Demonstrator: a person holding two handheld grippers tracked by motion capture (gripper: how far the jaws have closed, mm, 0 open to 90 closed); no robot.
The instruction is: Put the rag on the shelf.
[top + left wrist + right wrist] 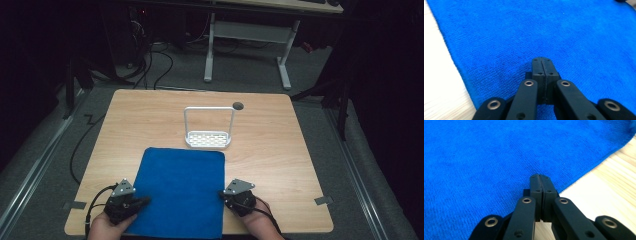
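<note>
Down at the near edge, the left hand-held gripper (142, 201) sits clenched with nothing between its jaws, tips over the blue cloth's (181, 190) left border. Opposite, the right hand-held gripper (223, 195) is likewise clenched and empty at the cloth's right border. Spread flat, the cloth lies on the worktop (280, 150), a white rack (208, 139) just beyond it.
</note>
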